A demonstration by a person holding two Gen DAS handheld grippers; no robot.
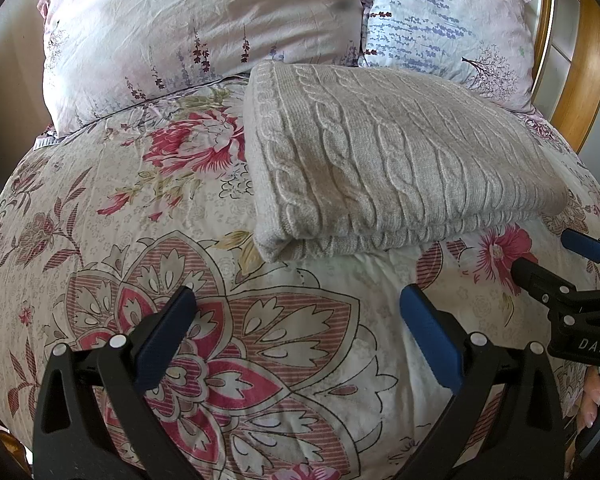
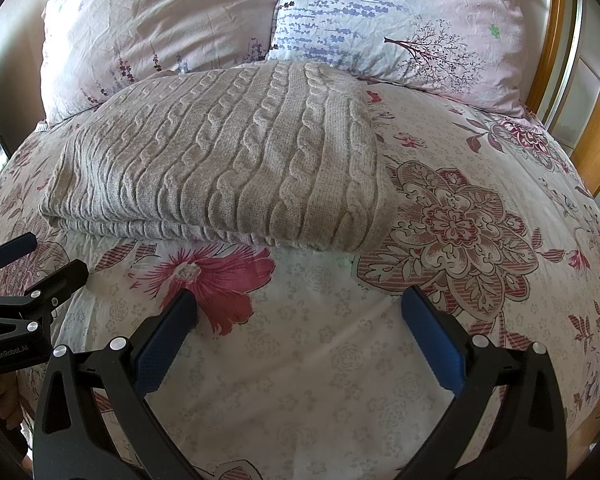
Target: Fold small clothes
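From the left wrist camera, the left claw is spread wide with nothing in it, hanging over the flowery duvet on the bed. The gray cable-knit sweater lies folded just ahead, near the two pillows at the head end, and the right claw pokes in at the right edge. From the right wrist camera, that right claw is wide open and empty too, sweater folded flat just ahead, left claw at the left edge.
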